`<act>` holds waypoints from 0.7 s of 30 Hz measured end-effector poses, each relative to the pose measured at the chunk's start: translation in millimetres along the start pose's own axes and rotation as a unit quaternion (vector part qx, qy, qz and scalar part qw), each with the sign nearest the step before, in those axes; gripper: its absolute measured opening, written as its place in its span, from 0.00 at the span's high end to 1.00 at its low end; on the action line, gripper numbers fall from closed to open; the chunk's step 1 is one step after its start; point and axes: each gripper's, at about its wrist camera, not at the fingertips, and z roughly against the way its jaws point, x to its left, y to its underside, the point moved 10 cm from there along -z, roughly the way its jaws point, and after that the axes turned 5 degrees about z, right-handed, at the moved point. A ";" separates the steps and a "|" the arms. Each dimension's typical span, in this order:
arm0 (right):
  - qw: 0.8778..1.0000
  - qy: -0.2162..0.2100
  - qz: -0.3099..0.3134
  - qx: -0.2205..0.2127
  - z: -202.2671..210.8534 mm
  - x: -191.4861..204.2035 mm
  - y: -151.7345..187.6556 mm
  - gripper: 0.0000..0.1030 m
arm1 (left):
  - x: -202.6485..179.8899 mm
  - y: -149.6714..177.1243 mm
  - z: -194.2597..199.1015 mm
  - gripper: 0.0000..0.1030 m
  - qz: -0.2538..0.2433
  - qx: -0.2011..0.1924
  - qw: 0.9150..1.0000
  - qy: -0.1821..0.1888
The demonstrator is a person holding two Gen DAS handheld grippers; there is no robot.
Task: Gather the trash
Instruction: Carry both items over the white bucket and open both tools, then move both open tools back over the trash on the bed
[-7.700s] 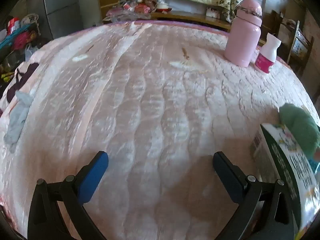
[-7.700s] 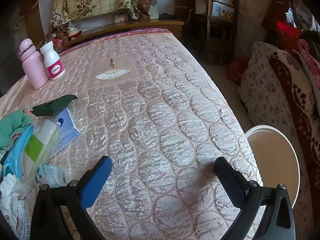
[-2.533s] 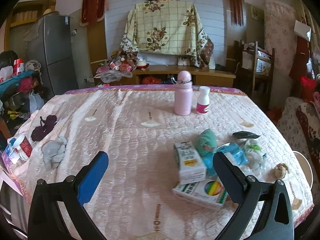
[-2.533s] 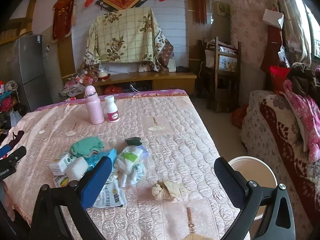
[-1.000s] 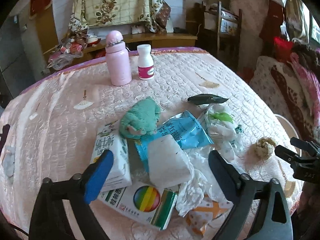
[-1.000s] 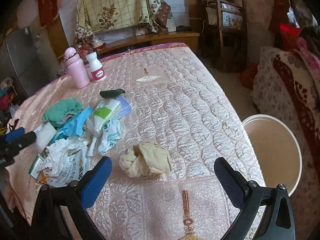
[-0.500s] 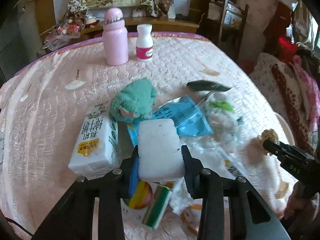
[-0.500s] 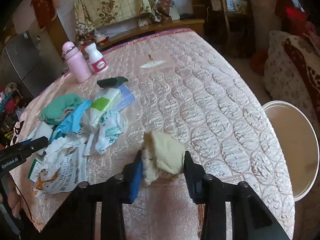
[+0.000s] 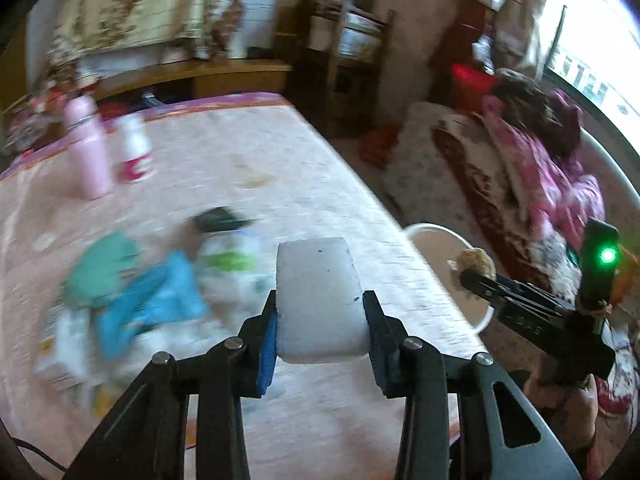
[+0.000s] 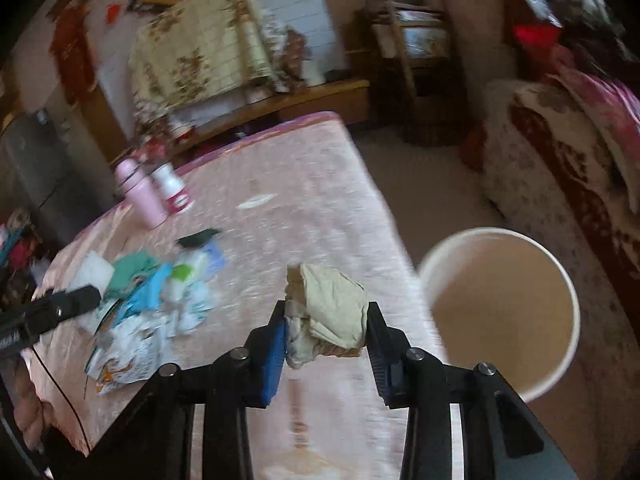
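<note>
My left gripper (image 9: 322, 324) clamps a white foam block (image 9: 320, 300) above the table (image 9: 320, 184); my right gripper (image 10: 326, 338) pinches a crumpled beige wad (image 10: 332, 312) just beside the bucket (image 10: 500, 316).

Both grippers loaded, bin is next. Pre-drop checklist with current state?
1. Left gripper grip: shut on the white foam block, block sits squarely between the pads. Ok.
2. Right gripper grip: shut on the crumpled beige wad. Ok.
3. Bin mouth open and unobstructed: ok.
4. Right gripper's load over the bin: in the left wrist view the wad overlaps the bin's opening; whether it is truly above cannot be told.
5. Left gripper over the bin: not ok, the block is above the pink quilted table.
6. Grippers clear of each other: ok, apart.
</note>
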 end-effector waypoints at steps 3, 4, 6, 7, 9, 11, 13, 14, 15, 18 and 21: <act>0.999 0.034 -0.041 0.009 0.6 -45.9 2.5 0.62 | -43.4 -0.6 -29.9 0.60 -0.017 0.015 0.999 0.025; 0.997 0.043 -0.058 0.011 -0.1 -62.1 3.6 0.61 | -55.4 -0.2 -39.0 0.60 -0.020 0.021 0.999 0.034; 0.995 0.056 -0.085 0.017 -3.0 -87.7 6.9 0.61 | -80.3 -0.1 -61.7 0.60 -0.029 0.031 0.998 0.047; 0.993 0.063 -0.099 0.019 -5.1 -100.0 8.5 0.61 | -90.3 0.1 -72.5 0.60 -0.032 0.036 0.998 0.049; 0.990 0.072 -0.123 0.022 -10.6 -122.8 11.0 0.60 | -106.2 -1.5 -89.7 0.60 -0.034 0.045 0.997 0.057; 0.986 0.081 -0.143 0.023 -14.8 -141.8 12.6 0.60 | -118.7 -5.6 -104.0 0.60 -0.034 0.045 0.996 0.066; 0.981 0.093 -0.166 0.025 -18.8 -161.8 14.9 0.54 | -130.2 -8.6 -115.7 0.56 -0.035 0.046 0.995 0.078; 0.980 0.096 -0.173 0.026 -19.6 -168.0 16.5 0.45 | -133.3 -8.3 -119.8 0.54 -0.034 0.047 0.995 0.084; 0.978 0.097 -0.183 0.027 -20.7 -175.6 18.0 0.39 | -137.1 -9.1 -126.3 0.46 -0.031 0.049 0.994 0.088; 0.971 0.092 -0.220 0.016 -27.1 -191.2 18.5 0.26 | -137.5 -10.0 -136.3 0.32 -0.018 0.047 0.995 0.088; 0.968 0.096 -0.232 0.009 -26.7 -199.0 20.1 0.23 | -128.6 -8.0 -138.0 0.31 -0.006 0.055 0.995 0.084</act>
